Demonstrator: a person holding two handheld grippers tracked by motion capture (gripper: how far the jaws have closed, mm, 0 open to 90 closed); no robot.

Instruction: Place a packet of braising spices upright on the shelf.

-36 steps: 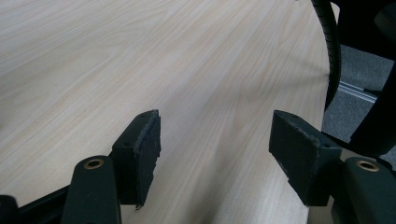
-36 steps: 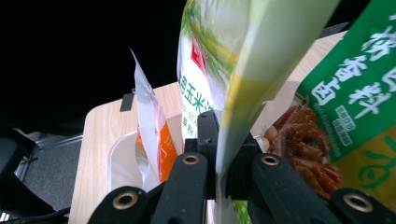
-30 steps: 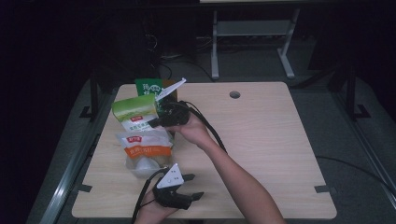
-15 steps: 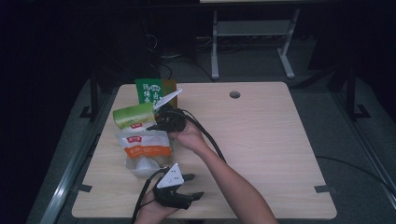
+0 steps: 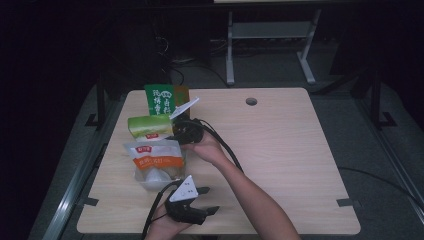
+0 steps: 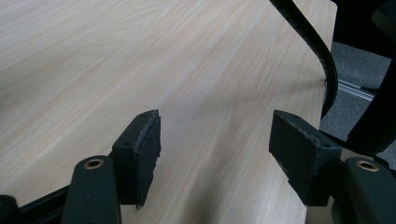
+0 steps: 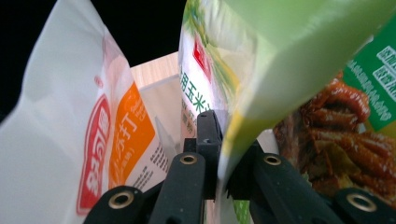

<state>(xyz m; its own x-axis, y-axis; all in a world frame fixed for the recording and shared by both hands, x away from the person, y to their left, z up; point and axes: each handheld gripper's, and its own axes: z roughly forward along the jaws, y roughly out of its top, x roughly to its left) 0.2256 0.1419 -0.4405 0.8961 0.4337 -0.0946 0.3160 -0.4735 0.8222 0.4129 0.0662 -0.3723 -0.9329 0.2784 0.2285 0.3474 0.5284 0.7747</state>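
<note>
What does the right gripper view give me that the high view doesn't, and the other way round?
Right gripper view: the jaws pinched shut on the edge of the light green packet, and the dark food printed on the green packet behind it.

High view: the whole table, the left gripper resting open near its front edge, the right gripper at the packets, and how they lie in a row.

Both: the light green packet, the green packet and the orange-and-white packet.
</note>
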